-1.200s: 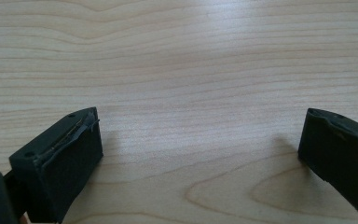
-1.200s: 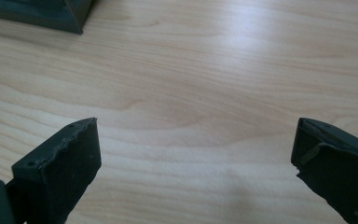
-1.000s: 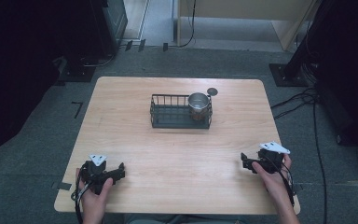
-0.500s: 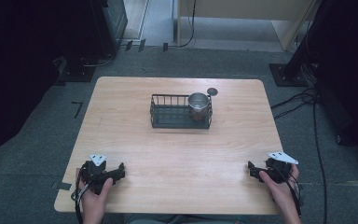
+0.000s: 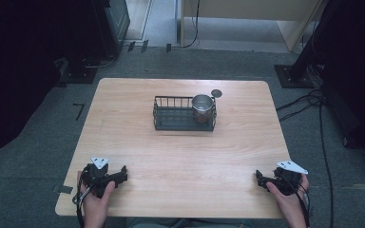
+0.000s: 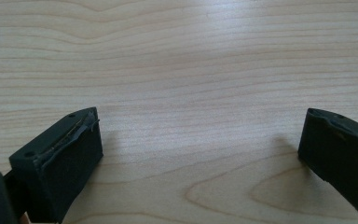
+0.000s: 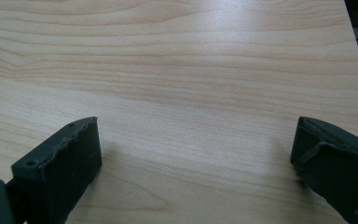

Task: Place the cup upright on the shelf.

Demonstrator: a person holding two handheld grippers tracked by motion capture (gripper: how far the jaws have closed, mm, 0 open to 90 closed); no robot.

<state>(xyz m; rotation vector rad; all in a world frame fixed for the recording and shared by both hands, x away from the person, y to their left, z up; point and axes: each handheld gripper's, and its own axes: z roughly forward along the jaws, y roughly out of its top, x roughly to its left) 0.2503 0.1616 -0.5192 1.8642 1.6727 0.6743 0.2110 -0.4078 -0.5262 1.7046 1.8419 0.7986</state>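
Both black tools (image 5: 122, 174) (image 5: 259, 178) (jaws apart) rest on grained wooden table (image 5: 180, 156).

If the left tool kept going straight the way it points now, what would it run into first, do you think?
Probably nothing: the left tool points right along the near side of the table, jaws open, with bare wood ahead; the right tool is farther off.

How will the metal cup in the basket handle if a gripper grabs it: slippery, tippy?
The cup looks like shiny bare metal, so probably stiff and somewhat slick against the jaws. It stands upright at the right end of the wire basket, whose walls likely stop it tipping or sliding if nudged. Round sides suggest it would roll if laid down.
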